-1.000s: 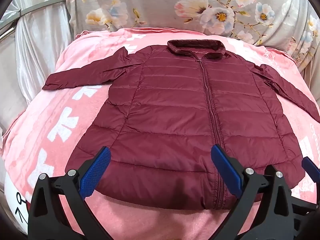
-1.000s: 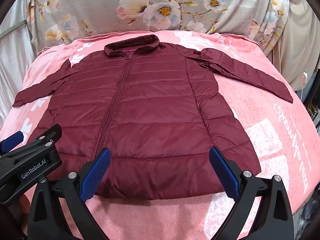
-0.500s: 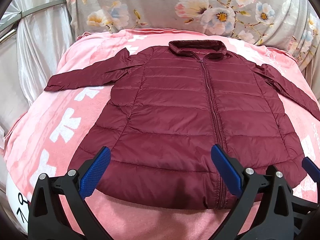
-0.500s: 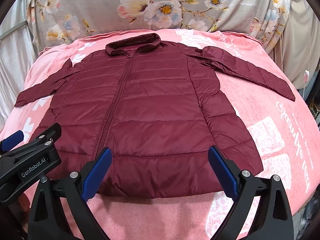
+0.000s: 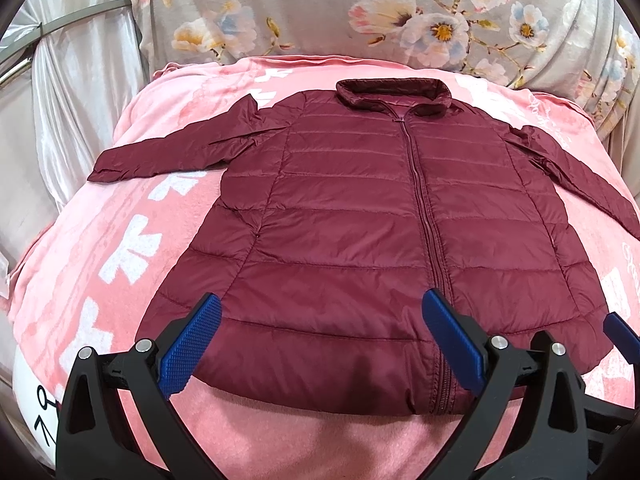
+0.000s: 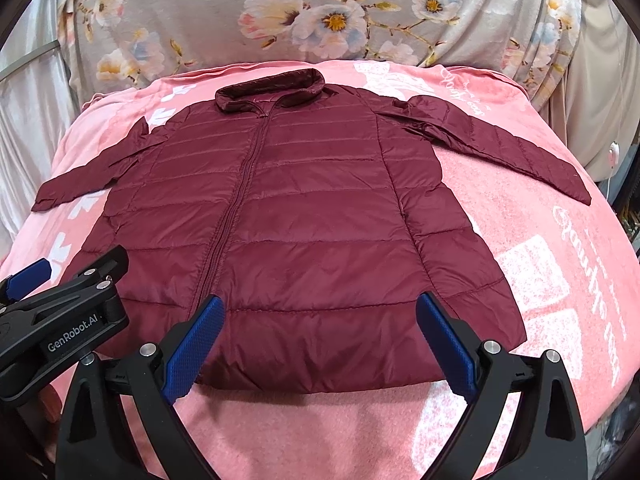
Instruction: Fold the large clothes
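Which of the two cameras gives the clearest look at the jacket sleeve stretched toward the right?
The right wrist view: the sleeve lies whole on the pink blanket, shoulder to cuff. In the left wrist view the same sleeve runs off the picture's right edge, hiding its cuff.

Bare blanket [image 5: 280, 432] before jacket [image 5: 360, 220] hem; nothing blocks approach.

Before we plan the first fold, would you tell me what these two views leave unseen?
- Left wrist: the jacket's right cuff runs off the frame's right edge.
- Left wrist: the hem behind the left gripper's fingers.
- Right wrist: the hem corner behind the left gripper's body.
- Both: the jacket's underside.
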The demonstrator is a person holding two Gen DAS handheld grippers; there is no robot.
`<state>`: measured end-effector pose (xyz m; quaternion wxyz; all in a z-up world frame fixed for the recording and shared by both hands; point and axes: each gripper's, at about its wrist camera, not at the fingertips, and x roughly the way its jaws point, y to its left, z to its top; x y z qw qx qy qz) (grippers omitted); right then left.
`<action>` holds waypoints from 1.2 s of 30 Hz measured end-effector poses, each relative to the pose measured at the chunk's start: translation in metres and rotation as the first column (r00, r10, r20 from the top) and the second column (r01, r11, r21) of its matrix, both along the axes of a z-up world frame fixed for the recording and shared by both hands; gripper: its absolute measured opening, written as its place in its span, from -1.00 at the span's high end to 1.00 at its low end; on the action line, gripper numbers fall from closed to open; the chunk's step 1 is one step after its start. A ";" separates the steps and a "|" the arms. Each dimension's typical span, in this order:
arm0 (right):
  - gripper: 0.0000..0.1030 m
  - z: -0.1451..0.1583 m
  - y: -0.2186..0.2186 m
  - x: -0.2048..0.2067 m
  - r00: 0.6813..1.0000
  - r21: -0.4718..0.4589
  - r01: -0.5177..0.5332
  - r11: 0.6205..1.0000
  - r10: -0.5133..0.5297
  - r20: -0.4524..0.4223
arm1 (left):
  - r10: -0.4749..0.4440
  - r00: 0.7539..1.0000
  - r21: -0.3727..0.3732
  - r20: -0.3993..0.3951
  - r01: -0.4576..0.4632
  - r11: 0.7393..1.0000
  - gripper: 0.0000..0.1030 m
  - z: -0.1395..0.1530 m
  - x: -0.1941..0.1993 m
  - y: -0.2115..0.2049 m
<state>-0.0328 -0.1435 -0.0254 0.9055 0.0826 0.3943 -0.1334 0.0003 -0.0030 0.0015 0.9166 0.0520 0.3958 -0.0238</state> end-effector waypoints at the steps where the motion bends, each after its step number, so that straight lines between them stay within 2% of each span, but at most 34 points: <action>1: -0.83 0.000 0.000 0.000 1.000 -0.002 0.000 1.000 0.000 0.001 | 0.002 1.000 0.001 0.000 -0.002 1.000 -0.90 0.000 0.000 0.000; 36: -0.83 0.003 0.003 -0.002 1.000 -0.002 -0.002 1.000 0.002 0.008 | 0.005 1.000 0.002 0.001 -0.005 1.000 -0.90 0.002 0.000 0.003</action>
